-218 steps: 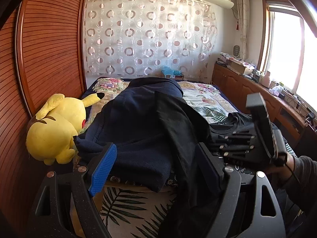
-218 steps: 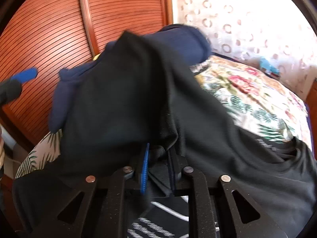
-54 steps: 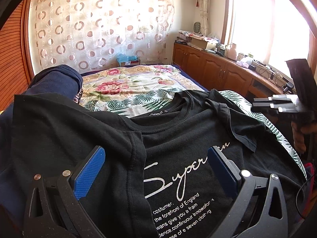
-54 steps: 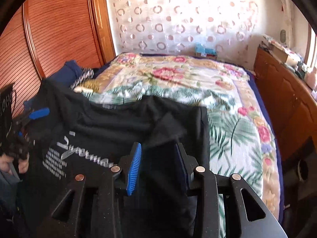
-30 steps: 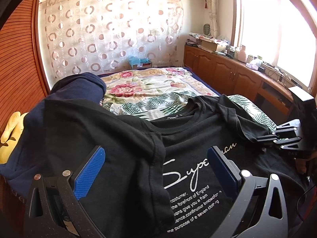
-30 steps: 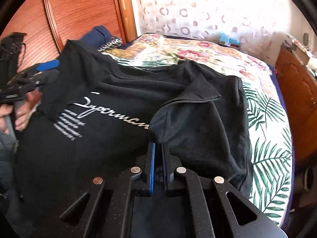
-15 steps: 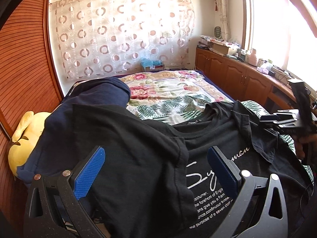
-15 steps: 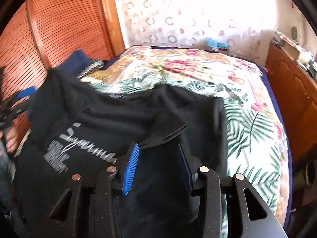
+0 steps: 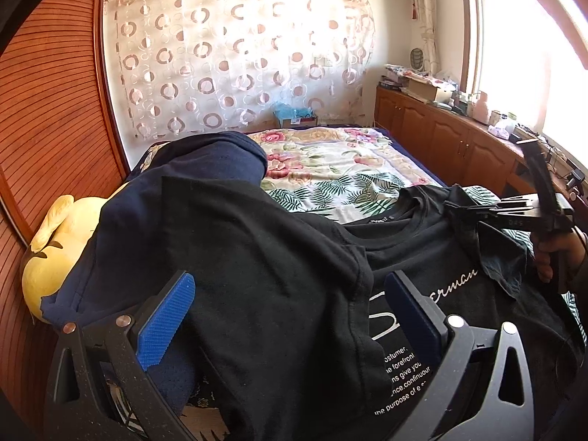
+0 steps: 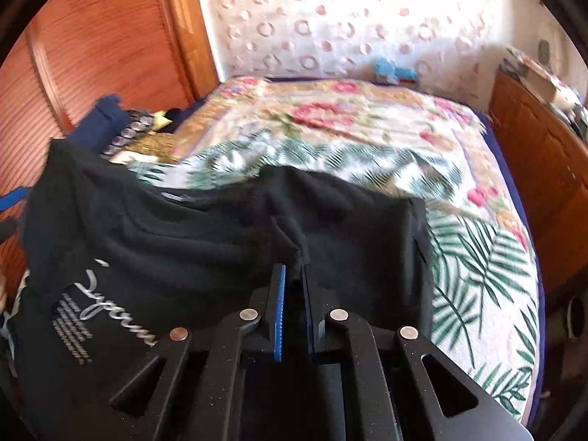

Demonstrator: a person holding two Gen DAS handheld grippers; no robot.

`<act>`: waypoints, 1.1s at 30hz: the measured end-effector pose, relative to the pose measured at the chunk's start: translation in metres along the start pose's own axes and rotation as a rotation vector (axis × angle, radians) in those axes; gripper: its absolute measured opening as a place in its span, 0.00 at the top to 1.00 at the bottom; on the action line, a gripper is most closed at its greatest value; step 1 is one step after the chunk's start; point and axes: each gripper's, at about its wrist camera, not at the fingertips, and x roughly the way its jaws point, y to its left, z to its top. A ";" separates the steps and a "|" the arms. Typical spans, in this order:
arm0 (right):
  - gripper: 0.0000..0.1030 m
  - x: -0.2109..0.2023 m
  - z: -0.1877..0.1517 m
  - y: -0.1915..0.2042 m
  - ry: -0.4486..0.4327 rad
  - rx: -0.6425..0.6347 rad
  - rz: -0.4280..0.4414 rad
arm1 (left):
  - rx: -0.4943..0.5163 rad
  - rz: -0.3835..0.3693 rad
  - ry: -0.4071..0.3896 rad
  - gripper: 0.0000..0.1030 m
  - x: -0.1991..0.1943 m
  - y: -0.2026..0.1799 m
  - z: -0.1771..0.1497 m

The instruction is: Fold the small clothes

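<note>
A black T-shirt [image 9: 279,294] with white print lies spread on the bed, its left part draped over a navy garment [image 9: 205,169]. My left gripper [image 9: 290,316] is open, its blue pads wide apart over the shirt's left sleeve. My right gripper [image 10: 292,275] has its jaws nearly closed on a fold of the black T-shirt [image 10: 220,235] at the right sleeve. It also shows in the left wrist view [image 9: 452,207], pinching the sleeve at the shirt's right shoulder.
The bed [image 9: 330,161] has a floral and palm-leaf cover [image 10: 477,250]. A yellow plush toy [image 9: 55,242] lies at the left by the wooden slatted wall [image 9: 44,128]. Wooden cabinets [image 9: 441,136] with clutter run along the right under the window.
My right gripper has closed from open onto the shirt's right sleeve. The left gripper has stayed open and swung its view a little leftward.
</note>
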 end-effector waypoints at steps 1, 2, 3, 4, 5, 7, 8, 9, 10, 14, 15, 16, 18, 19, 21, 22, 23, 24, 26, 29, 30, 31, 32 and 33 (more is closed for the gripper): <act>0.94 -0.002 0.002 0.006 -0.010 -0.012 0.017 | -0.002 0.001 -0.001 0.00 0.000 0.001 0.000; 0.94 -0.004 0.004 0.010 -0.017 -0.022 0.035 | -0.002 0.002 -0.001 0.00 0.001 0.001 0.001; 0.94 -0.005 0.005 0.015 -0.024 -0.039 0.060 | -0.004 0.004 -0.002 0.00 0.001 0.001 0.001; 0.94 -0.005 0.006 0.020 -0.027 -0.048 0.076 | -0.006 0.006 -0.004 0.00 0.001 0.002 0.002; 0.94 -0.007 0.007 0.024 -0.031 -0.057 0.087 | -0.006 0.006 -0.004 0.00 0.001 0.002 0.002; 0.94 -0.012 0.008 0.031 -0.040 -0.068 0.103 | -0.006 0.009 -0.005 0.00 0.001 0.002 0.003; 0.94 -0.013 0.009 0.033 -0.048 -0.072 0.112 | -0.005 0.011 -0.005 0.00 0.001 0.002 0.003; 0.94 -0.014 0.011 0.035 -0.049 -0.086 0.126 | -0.005 0.014 -0.006 0.00 0.001 0.002 0.004; 0.92 -0.015 0.011 0.034 -0.056 -0.085 0.137 | -0.006 0.016 -0.007 0.00 0.000 0.004 0.004; 0.58 -0.025 0.011 0.022 -0.094 -0.081 0.112 | -0.008 0.028 -0.012 0.00 -0.001 0.007 0.005; 0.49 -0.027 0.010 0.016 -0.098 -0.072 0.097 | -0.011 0.030 -0.014 0.00 -0.001 0.008 0.006; 0.49 -0.028 0.009 0.010 -0.102 -0.061 0.079 | -0.012 0.032 -0.015 0.00 -0.001 0.010 0.006; 0.49 -0.030 0.005 -0.003 -0.096 -0.046 0.025 | -0.011 0.041 -0.017 0.00 -0.002 0.011 0.007; 0.49 -0.029 0.003 -0.011 -0.088 -0.041 -0.009 | -0.011 0.048 -0.019 0.00 -0.002 0.014 0.008; 0.49 -0.027 -0.003 -0.026 -0.071 -0.029 -0.063 | -0.010 0.056 -0.021 0.00 -0.002 0.019 0.010; 0.49 -0.025 -0.005 -0.032 -0.064 -0.024 -0.081 | -0.011 0.065 -0.025 0.00 -0.002 0.022 0.011; 0.49 -0.023 -0.009 -0.040 -0.055 -0.019 -0.106 | -0.014 0.071 -0.029 0.00 -0.003 0.025 0.012; 0.49 -0.020 -0.010 -0.045 -0.046 -0.015 -0.124 | -0.017 0.075 -0.031 0.00 -0.003 0.029 0.014; 0.49 -0.013 -0.014 -0.056 -0.029 -0.002 -0.157 | -0.028 0.074 -0.036 0.00 -0.003 0.037 0.017; 0.49 0.000 -0.018 -0.066 -0.006 0.021 -0.184 | -0.042 0.071 -0.035 0.04 0.000 0.053 0.023; 0.49 0.005 -0.020 -0.069 0.000 0.027 -0.193 | -0.046 0.071 -0.033 0.06 0.001 0.056 0.024; 0.49 0.008 -0.020 -0.069 0.005 0.031 -0.194 | -0.052 0.071 -0.029 0.09 0.003 0.061 0.026; 0.49 0.013 -0.020 -0.070 0.011 0.036 -0.193 | -0.059 0.069 -0.021 0.14 0.007 0.065 0.027; 0.49 0.016 -0.019 -0.071 0.018 0.041 -0.191 | -0.061 0.067 -0.015 0.17 0.009 0.067 0.028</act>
